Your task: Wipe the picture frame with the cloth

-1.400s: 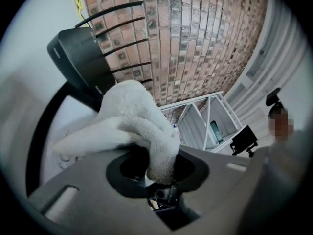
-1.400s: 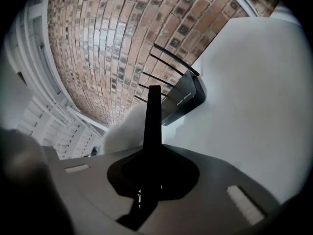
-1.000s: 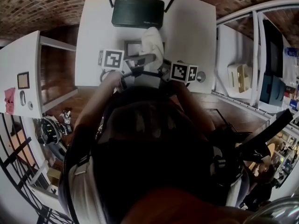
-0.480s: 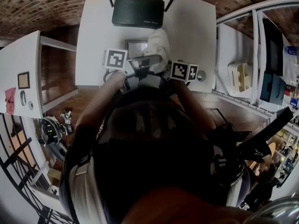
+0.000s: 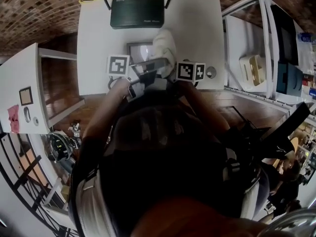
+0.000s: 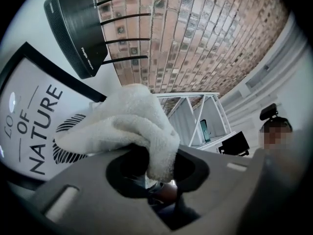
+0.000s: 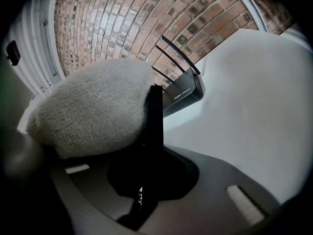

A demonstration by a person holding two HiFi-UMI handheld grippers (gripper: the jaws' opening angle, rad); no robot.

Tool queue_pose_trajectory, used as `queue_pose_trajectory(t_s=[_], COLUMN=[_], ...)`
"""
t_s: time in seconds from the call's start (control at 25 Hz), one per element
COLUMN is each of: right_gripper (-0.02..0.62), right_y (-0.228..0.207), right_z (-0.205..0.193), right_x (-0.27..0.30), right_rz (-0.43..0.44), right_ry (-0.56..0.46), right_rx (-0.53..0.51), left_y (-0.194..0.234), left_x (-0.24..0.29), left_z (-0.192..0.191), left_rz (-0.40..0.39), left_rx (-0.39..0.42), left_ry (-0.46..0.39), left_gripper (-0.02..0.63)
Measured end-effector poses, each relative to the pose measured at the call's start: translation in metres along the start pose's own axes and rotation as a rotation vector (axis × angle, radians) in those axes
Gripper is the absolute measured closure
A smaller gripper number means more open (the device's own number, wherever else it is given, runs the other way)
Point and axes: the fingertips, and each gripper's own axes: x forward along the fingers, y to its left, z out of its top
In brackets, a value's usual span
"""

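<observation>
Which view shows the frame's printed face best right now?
Left gripper view: the frame faces it, print readable. Right gripper view sees only its thin edge. Head view shows it small, partly covered by the cloth.

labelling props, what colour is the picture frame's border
Black; the picture frame shows best in the left gripper view.

Head view: high up, looking steeply down over the person's head (image 5: 163,157), white table (image 5: 197,33) at 12 o'clock. Left gripper view: very near the cloth (image 6: 127,116), facing the brick wall (image 6: 195,33), router (image 6: 73,28) at 11 o'clock. Right gripper view: close up on the picture frame (image 7: 155,131) edge, router at 1 o'clock. Shared by all three: router, cloth, frame.
</observation>
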Motion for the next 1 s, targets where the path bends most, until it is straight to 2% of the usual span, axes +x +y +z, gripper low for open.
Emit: queue_pose_trajectory(t_s=[0.2, 0.36, 0.56, 0.88, 1.0], right_gripper=[0.594, 0.592, 0.592, 0.592, 0.592], right_y=[0.001, -0.002, -0.007, -0.007, -0.012], right_z=[-0.002, 0.000, -0.002, -0.003, -0.004], right_x=[0.005, 0.002, -0.003, -0.005, -0.005], right_rz=[-0.005, 0.007, 0.009, 0.018, 0.009], right_ry=[-0.010, -0.010, -0.020, -0.017, -0.018], right_rx=[-0.001, -0.009, -0.001, 0.017, 0.027], left_y=[-0.002, 0.003, 0.003, -0.008, -0.012], left_x=[-0.003, 0.001, 0.008, 0.015, 0.016], left_z=[-0.002, -0.002, -0.008, -0.010, -0.010], left_rz=[0.006, 0.038, 0.040, -0.001, 0.008], left_rx=[-0.013, 0.035, 0.048, 0.072, 0.087], left_ry=[0.010, 0.015, 0.045, 0.060, 0.066], left_gripper=[0.509, 0.509, 0.509, 0.509, 0.509])
